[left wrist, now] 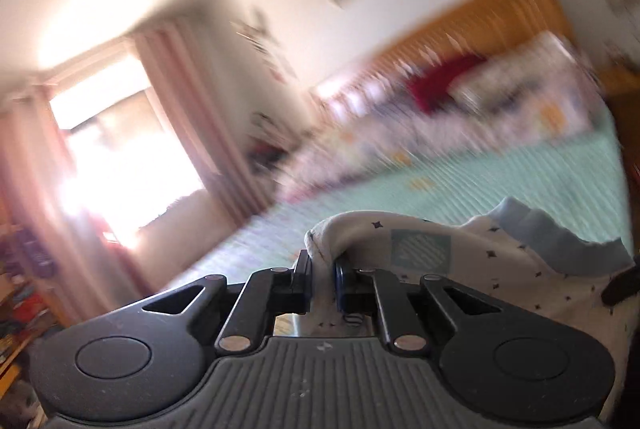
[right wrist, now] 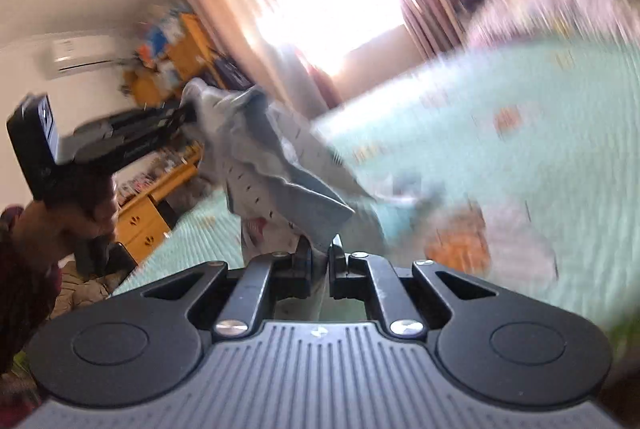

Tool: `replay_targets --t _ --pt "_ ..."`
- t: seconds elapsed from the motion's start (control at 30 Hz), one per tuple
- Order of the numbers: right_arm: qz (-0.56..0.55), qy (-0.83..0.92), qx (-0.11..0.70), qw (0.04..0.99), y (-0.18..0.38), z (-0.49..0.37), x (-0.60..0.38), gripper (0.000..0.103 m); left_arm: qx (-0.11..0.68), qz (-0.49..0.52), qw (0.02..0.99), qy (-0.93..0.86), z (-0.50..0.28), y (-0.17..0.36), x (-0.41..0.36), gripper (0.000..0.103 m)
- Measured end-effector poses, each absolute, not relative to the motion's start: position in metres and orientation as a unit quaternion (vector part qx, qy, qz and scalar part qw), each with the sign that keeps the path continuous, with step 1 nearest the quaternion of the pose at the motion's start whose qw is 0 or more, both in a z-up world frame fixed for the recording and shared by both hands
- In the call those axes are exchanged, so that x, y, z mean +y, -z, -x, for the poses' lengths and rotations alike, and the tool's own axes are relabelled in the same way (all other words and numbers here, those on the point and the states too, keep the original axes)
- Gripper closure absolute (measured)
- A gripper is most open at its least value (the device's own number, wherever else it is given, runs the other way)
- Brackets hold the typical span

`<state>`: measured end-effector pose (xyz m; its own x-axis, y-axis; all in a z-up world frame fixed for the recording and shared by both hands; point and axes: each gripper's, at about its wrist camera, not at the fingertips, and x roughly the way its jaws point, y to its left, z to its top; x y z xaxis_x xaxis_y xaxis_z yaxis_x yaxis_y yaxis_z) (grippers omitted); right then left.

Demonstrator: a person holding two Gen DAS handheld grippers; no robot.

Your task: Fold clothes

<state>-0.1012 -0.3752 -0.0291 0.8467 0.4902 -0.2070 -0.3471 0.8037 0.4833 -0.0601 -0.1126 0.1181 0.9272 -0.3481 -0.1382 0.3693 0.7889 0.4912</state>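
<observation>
Left gripper [left wrist: 323, 271] was clamped on a fold of the white garment [left wrist: 460, 261], jaws nearly together with cloth bunched between them. From the left wrist, the garment, star-printed with a pale blue edge, trailed off to the right above the green quilt [left wrist: 500, 173]. Background was motion-blurred; window [left wrist: 120, 157] at left, wooden headboard [left wrist: 472, 21] beyond.

From the right wrist, the right gripper [right wrist: 320, 257] was closed on another part of the same garment, which hung between the two tools, clear of the quilt. The person's hand [right wrist: 76, 213] carried the left tool at far left.

Judgement: the step was lifting and spreading. Best to draw the grips apart evenly, keeping the blue edge untwisted. The quilt offered wide open room ahead; the yellow drawers [right wrist: 148, 221] stood by the bed's left side.
</observation>
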Motion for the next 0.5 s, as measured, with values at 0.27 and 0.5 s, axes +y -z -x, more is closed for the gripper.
replay_targets --t 0.27,0.5 --pt "-0.113 -0.229 0.004 0.967 -0.099 0.093 -0.353 0.094 -0.124 -0.224 0.959 0.119 0.136 -0.219 -0.061 0.091" --pt "-0.053 -0.246 -0.131 0.959 -0.223 0.099 -0.333 0.094 -0.210 -0.237 0.946 0.071 0.176 -0.293 -0.059 0.091"
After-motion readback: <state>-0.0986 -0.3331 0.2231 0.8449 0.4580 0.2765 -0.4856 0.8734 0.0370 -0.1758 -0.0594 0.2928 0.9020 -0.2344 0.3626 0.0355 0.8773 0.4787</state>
